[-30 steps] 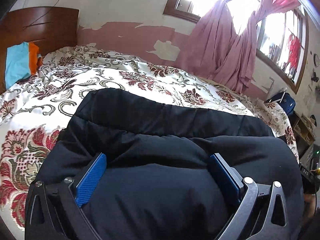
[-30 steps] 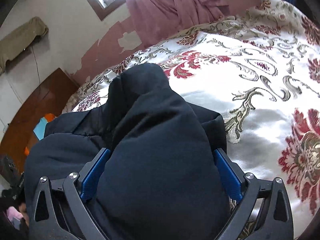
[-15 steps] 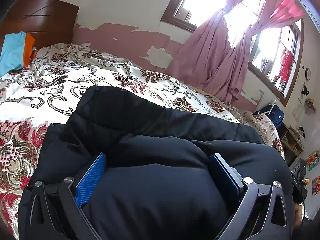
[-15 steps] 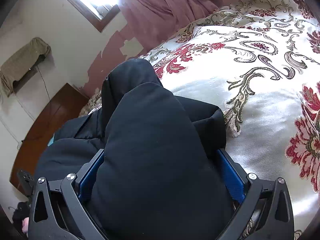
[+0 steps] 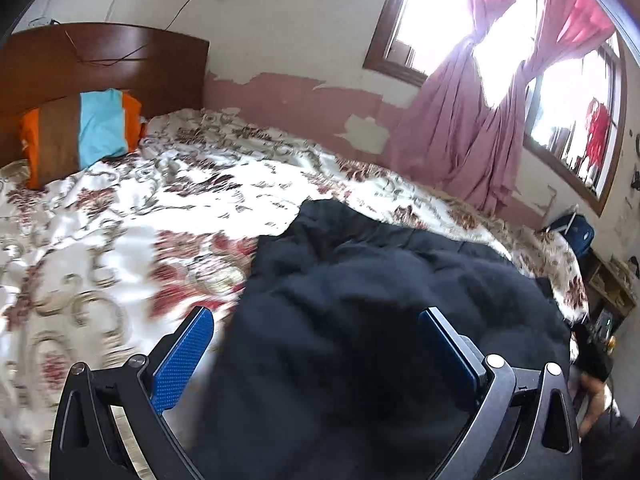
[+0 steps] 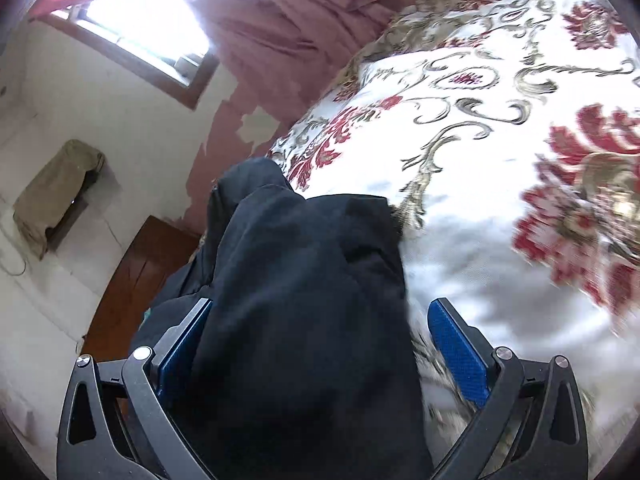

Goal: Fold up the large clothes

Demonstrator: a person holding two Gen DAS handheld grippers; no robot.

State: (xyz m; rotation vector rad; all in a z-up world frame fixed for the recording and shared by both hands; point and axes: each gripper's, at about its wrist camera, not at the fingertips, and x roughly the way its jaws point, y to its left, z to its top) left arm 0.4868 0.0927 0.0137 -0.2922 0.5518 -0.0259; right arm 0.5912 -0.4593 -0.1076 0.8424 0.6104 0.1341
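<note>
While the black coat (image 5: 360,320) lies bunched on the flowered bedspread (image 5: 120,240), your left tongs (image 5: 316,344) stand wide apart over its near edge. The dark cloth sits between the blue pads and against the right-hand one, while the left-hand pad (image 5: 182,356) hangs clear over the bedspread, so nothing is pinched there. From this side the coat's long axis runs off to the right, along the near edge of the bed, away from the wooden headboard (image 5: 104,60). Over on your right tongs (image 6: 320,344), the spread is just as wide: a thick fold of coat (image 6: 304,300) lies between the pads, reaching up towards the wall, with a gap showing beside the right-hand pad (image 6: 460,356). Both tongs point forward and slightly down across the bed.
</note>
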